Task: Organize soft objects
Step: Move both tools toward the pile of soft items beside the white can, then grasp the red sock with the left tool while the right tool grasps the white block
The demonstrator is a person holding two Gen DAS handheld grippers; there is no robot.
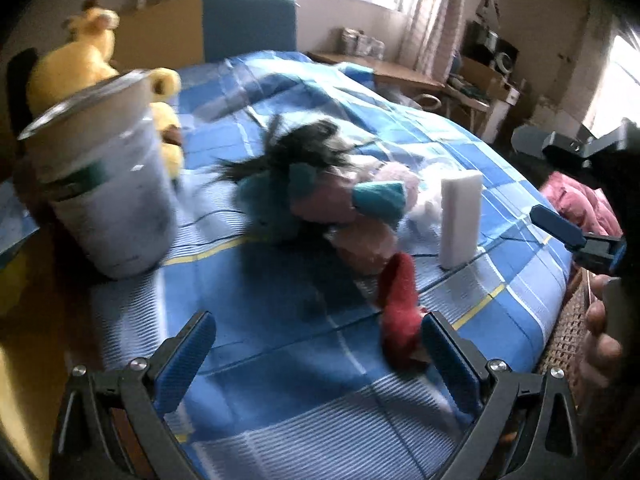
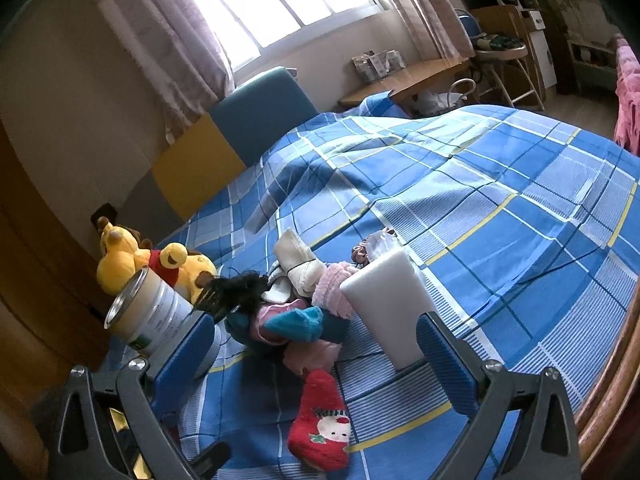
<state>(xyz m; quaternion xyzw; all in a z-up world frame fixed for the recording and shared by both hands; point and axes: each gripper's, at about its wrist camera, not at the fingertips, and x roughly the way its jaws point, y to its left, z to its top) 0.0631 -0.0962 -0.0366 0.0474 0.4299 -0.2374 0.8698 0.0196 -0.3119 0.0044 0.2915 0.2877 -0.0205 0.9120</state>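
A heap of soft things (image 1: 340,196) lies on the blue checked bed: a black wig, teal and pink socks, a cream one; the heap also shows in the right wrist view (image 2: 300,300). A red Santa sock (image 2: 322,426) lies in front of it, also in the left wrist view (image 1: 398,308), beside my left gripper's right finger. A yellow plush bear (image 2: 160,268) sits at the left. My left gripper (image 1: 316,356) is open and empty above the bed. My right gripper (image 2: 316,360) is open and empty over the heap's near edge; it shows at the right of the left wrist view (image 1: 560,232).
A metal tin (image 1: 104,184) stands at the left by the bear, also in the right wrist view (image 2: 152,320). A white upright block (image 1: 460,220) stands right of the heap, also in the right wrist view (image 2: 392,308). A wooden bed frame (image 2: 616,392) runs on the right. Desk and chairs beyond.
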